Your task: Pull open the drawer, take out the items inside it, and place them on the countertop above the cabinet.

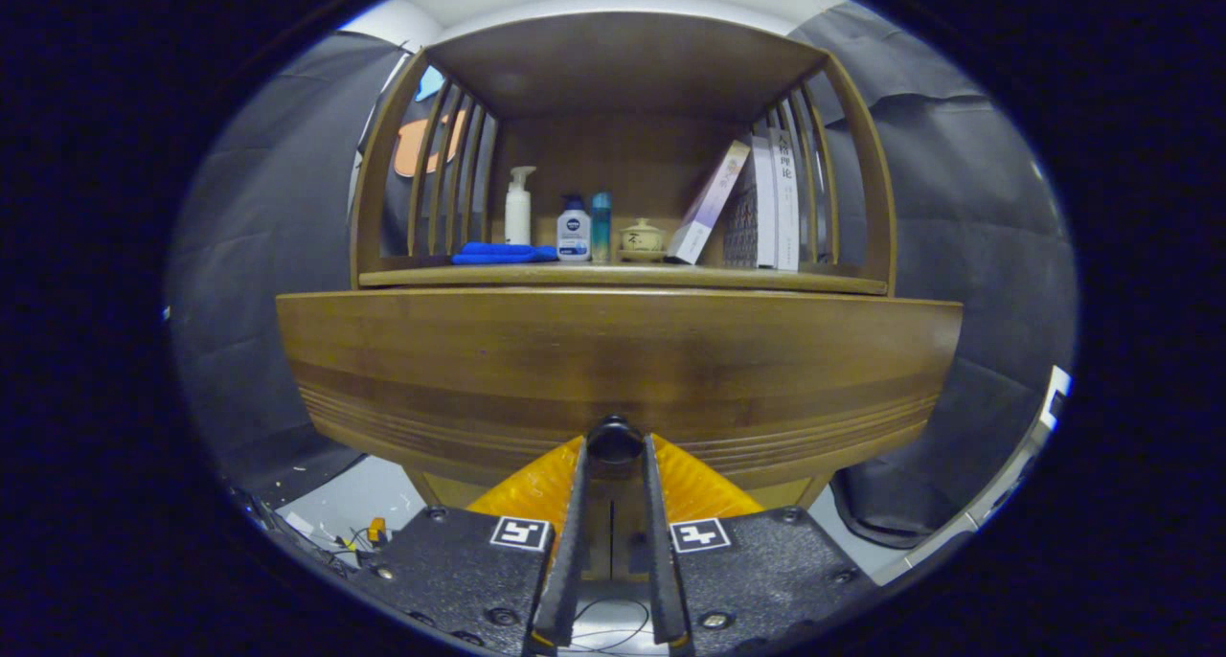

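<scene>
A wide wooden drawer front [613, 370] fills the space just ahead of my fingers, below the countertop [623, 277] of the cabinet. Its dark round knob [614, 441] sits between my two fingertips, and my gripper [614, 446] is shut on it, both fingers pressing its sides. The drawer's inside is hidden behind the front panel. Whether the drawer stands pulled out at all, I cannot tell from this angle.
On the countertop, under a wooden hutch with slatted sides, stand a white pump bottle [518, 207], a small white-and-blue bottle [574, 228], a teal bottle [601, 224], a lidded cup [642, 237], a folded blue cloth [503, 253] and leaning books [757, 207]. Cables lie on the floor at lower left.
</scene>
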The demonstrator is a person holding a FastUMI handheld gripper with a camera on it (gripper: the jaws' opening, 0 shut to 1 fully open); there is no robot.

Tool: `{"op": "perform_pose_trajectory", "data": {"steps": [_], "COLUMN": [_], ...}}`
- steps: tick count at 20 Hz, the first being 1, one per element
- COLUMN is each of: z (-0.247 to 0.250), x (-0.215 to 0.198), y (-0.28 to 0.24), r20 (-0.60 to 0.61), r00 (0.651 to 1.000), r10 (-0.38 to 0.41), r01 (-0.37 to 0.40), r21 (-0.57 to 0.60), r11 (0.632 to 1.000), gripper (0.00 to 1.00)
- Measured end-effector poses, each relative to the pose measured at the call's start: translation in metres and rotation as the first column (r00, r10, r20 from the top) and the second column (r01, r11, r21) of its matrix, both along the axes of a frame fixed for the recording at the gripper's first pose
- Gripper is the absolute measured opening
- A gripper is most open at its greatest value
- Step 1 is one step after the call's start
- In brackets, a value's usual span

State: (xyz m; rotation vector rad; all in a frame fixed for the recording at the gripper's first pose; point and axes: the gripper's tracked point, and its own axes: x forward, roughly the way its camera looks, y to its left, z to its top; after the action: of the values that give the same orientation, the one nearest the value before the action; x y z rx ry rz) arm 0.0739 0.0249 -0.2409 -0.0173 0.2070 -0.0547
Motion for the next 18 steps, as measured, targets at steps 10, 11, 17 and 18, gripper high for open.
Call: {"op": "perform_pose_trajectory", "data": {"steps": [10, 11, 17, 18], "z": [0.002, 0.003, 0.002, 0.002], "x": [0.000, -0.002, -0.032, -0.038], "y": [0.004, 0.004, 0.004, 0.005], "r20": [-0.012, -0.014, -0.033, -0.038], "r00": [1.000, 1.000, 0.998, 0.998], "r10": [0.023, 0.024, 0.048, 0.054], "r01": [-0.023, -0.024, -0.047, -0.053], "r21": [0.027, 0.023, 0.022, 0.025], "r11": [0.999, 0.999, 0.999, 0.998], "gripper": [0.24, 0.23, 0.22, 0.22]}}
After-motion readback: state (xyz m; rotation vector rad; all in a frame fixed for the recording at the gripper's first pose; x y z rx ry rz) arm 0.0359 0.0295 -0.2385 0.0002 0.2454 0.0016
